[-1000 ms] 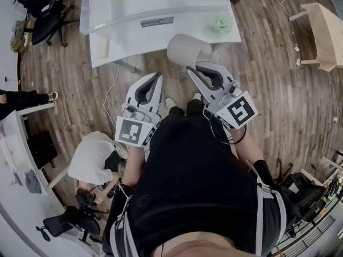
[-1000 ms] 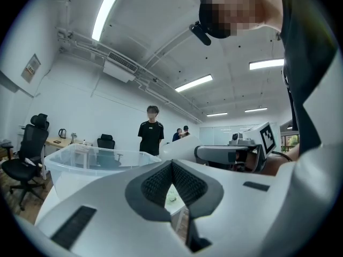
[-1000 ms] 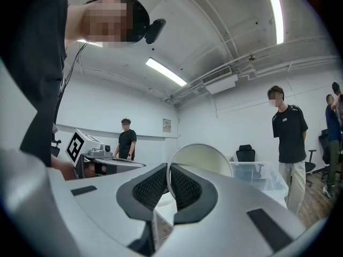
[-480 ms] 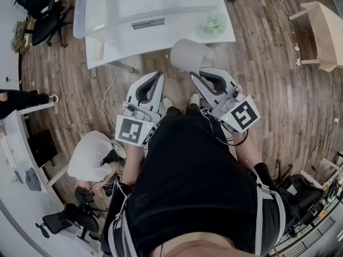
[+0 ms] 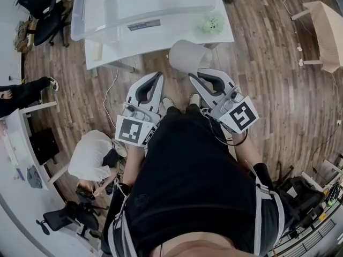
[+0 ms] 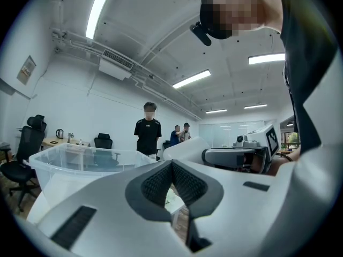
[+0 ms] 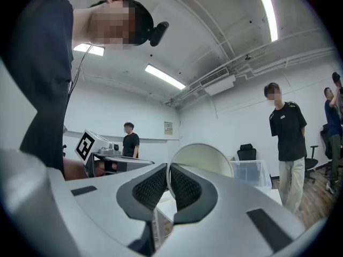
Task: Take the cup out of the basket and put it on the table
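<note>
The white cup (image 5: pixel 186 55) hangs in the air at the near edge of the white table (image 5: pixel 161 39). My right gripper (image 5: pixel 193 72) is shut on its rim. In the right gripper view the cup's round mouth (image 7: pixel 206 166) faces the camera, its rim pinched between the jaws of the right gripper (image 7: pixel 168 169). My left gripper (image 5: pixel 158 77) is level with it on the left and shut on nothing; in its own view the left gripper (image 6: pixel 171 165) has its pads touching. The basket, a clear plastic bin (image 5: pixel 139 7), stands on the table.
A small green object (image 5: pixel 213 23) lies on the table's right end. A person in a white top (image 5: pixel 94 157) crouches on the wood floor at my left. Office chairs (image 5: pixel 40 4) stand at the far left, a wooden stand (image 5: pixel 327 28) at the right. People stand in the room (image 7: pixel 288 143).
The right gripper and cup have shifted only slightly, and the table and bin have drifted a little left in view. The left gripper has stayed where it was.
</note>
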Demonstrator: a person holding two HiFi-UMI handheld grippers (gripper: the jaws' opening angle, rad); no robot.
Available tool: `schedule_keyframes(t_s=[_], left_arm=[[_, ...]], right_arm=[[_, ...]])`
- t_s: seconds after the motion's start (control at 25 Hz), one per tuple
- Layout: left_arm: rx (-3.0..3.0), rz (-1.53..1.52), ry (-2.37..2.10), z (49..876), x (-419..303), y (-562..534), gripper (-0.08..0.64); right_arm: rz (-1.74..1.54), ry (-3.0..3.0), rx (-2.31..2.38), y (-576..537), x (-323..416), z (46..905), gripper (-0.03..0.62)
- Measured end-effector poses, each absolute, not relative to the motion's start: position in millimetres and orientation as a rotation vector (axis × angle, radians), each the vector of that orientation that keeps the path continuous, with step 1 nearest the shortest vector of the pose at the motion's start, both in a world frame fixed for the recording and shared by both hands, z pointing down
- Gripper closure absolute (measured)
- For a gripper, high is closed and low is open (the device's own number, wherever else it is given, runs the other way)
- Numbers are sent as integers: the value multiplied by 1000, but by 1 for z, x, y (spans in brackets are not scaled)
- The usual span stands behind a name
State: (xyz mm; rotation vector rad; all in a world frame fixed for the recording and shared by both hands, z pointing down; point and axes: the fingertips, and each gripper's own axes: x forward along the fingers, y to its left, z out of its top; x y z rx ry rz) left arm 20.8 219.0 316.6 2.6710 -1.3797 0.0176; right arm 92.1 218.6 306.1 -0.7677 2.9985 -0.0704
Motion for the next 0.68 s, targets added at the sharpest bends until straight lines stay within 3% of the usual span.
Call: schedule_keyframes(t_s=[0.68], left_arm=[[2669, 28, -1363, 322, 33, 217, 541]], right_arm=[[-86, 2998, -773, 217, 102, 310, 557]])
